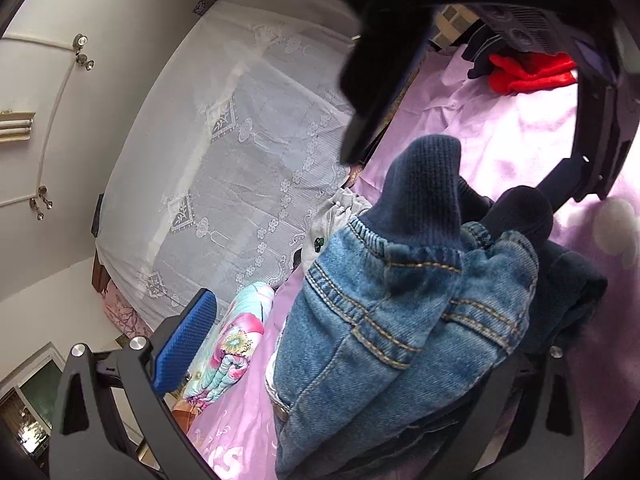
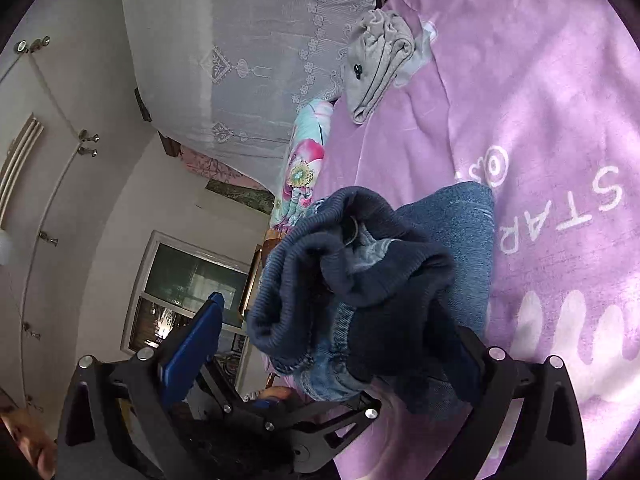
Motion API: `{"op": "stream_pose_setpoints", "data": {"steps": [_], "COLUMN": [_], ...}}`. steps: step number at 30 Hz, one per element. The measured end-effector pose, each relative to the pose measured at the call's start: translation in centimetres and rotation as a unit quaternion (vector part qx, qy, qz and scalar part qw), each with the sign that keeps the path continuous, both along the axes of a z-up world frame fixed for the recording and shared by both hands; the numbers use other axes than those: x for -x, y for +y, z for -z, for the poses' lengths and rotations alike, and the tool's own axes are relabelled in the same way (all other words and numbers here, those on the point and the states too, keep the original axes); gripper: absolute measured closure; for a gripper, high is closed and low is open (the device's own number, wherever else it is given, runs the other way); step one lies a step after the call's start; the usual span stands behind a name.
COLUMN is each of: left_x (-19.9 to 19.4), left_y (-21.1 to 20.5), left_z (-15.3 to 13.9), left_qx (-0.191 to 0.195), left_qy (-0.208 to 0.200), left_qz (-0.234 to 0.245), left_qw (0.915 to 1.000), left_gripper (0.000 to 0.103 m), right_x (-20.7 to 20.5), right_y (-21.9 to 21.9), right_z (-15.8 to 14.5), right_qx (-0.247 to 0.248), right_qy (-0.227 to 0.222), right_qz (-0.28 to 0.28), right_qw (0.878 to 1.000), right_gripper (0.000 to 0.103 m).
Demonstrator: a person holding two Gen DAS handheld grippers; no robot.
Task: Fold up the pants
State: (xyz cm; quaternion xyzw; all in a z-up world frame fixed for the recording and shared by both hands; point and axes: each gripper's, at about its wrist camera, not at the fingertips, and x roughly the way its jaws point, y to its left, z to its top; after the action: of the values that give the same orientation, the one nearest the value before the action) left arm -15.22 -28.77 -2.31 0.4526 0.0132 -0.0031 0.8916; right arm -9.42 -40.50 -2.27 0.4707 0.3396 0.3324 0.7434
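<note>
Your left tongs (image 1: 360, 344) and right tongs (image 2: 332, 360) both stand apart, denim draped across each. The jeans (image 1: 384, 320), ribbed navy cuffs bunched uppermost, sit on the lilac bedsheet (image 2: 540, 120). You seem mid-fold; next, grip and flatten them.

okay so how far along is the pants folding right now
Partway. The jeans already look bunched or doubled over, ribbed cuffs up. They hang over one finger of the left hand-held gripper and of the right hand-held gripper, whose jaws stand open. Left: laying them flat on the purple bedsheet. Folded grey pants lie by the headboard.
</note>
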Motion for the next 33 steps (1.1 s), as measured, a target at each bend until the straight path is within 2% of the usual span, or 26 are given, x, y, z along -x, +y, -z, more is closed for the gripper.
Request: {"op": "stream_pose_setpoints", "data": {"steps": [1, 3, 4, 5, 7, 11, 14, 15, 16, 18, 20, 21, 22, 25, 27, 28, 29, 30, 32, 33], "left_x": [0.2, 0.6, 0.6, 0.5, 0.4, 1.2, 1.3, 0.7, -0.1, -1.8, -2.8, -3.0, -3.1, -4.1, -5.4, -6.3, -7.0, -7.8, -8.5, -8.6], "left_y": [0.0, 0.0, 0.2, 0.4, 0.9, 2.4, 4.9, 6.1, 7.4, 10.3, 13.4, 14.7, 15.9, 18.5, 19.9, 20.4, 20.6, 20.8, 20.1, 19.4], "left_z": [0.3, 0.6, 0.5, 0.5, 0.0, -0.9, -2.6, -3.5, -4.3, -5.4, -6.0, -6.1, -6.1, -6.1, -6.0, -6.0, -6.0, -6.2, -6.7, -6.8], "left_qx": [-0.005, -0.01, -0.007, -0.003, 0.012, 0.026, 0.062, 0.086, 0.116, 0.179, 0.239, 0.261, 0.28, 0.324, 0.354, 0.367, 0.375, 0.379, 0.373, 0.365], "left_qy": [-0.01, -0.018, -0.019, -0.017, 0.004, 0.041, 0.1, 0.142, 0.188, 0.274, 0.369, 0.404, 0.415, 0.411, 0.417, 0.424, 0.43, 0.435, 0.433, 0.431], "left_qz": [0.001, 0.003, 0.002, 0.0, 0.006, 0.039, 0.067, 0.076, 0.084, 0.101, 0.155, 0.181, 0.192, 0.165, 0.136, 0.125, 0.119, 0.117, 0.125, 0.129], "left_qw": [0.9999, 0.9998, 0.9998, 0.9999, 0.9999, 0.9981, 0.9908, 0.9832, 0.9715, 0.9396, 0.8848, 0.8578, 0.844, 0.8362, 0.8259, 0.8184, 0.8123, 0.8084, 0.8111, 0.8151], "left_gripper": [0.004, 0.004, 0.004, 0.004, 0.004, 0.004, 0.004, 0.004, 0.004, 0.004, 0.004, 0.004, 0.004, 0.004, 0.004, 0.004, 0.004, 0.004, 0.004, 0.004], "right_x": [-0.1, 0.4, 0.5, 0.4, 0.1, 0.0, 0.1, 0.2, 0.6, 1.0, 1.3, 1.3, 1.3, 1.3, 1.4, 1.6, 2.1, 2.9, 4.3, 4.6], "right_y": [0.6, 1.5, 1.7, 1.6, 1.7, 2.2, 1.8, 1.7, 1.5, 1.5, 1.0, 0.5, 0.2, 0.8, 1.4, 1.4, 1.1, 0.6, -0.1, 0.0], "right_z": [-0.6, -2.1, -2.7, -3.1, -3.6, -5.0, -4.9, -4.5, -3.9, -2.2, -0.2, 0.7, 1.0, 0.0, -0.8, -1.1, -1.7, -2.7, -5.5, -6.9], "right_qx": [0.018, 0.086, 0.116, 0.114, 0.109, 0.142, 0.144, 0.147, 0.148, 0.153, 0.157, 0.134, 0.122, 0.165, 0.212, 0.239, 0.271, 0.296, 0.315, 0.307], "right_qy": [-0.004, -0.023, -0.03, -0.038, -0.042, -0.061, -0.054, -0.049, -0.04, -0.019, 0.009, 0.017, 0.019, 0.006, -0.001, -0.004, -0.004, -0.009, -0.043, -0.066], "right_qz": [-0.002, 0.035, 0.055, 0.058, 0.06, 0.07, 0.073, 0.073, 0.072, 0.072, 0.083, 0.08, 0.081, 0.087, 0.086, 0.092, 0.114, 0.144, 0.189, 0.186], "right_qw": [1.0, 0.995, 0.991, 0.991, 0.991, 0.986, 0.985, 0.985, 0.985, 0.985, 0.984, 0.988, 0.989, 0.982, 0.974, 0.967, 0.956, 0.944, 0.929, 0.931], "right_gripper": [0.005, 0.033, 0.057, 0.063, 0.067, 0.07, 0.07, 0.07, 0.07, 0.07, 0.07, 0.07, 0.07, 0.069, 0.064, 0.051, 0.048, 0.048, 0.055, 0.056]}}
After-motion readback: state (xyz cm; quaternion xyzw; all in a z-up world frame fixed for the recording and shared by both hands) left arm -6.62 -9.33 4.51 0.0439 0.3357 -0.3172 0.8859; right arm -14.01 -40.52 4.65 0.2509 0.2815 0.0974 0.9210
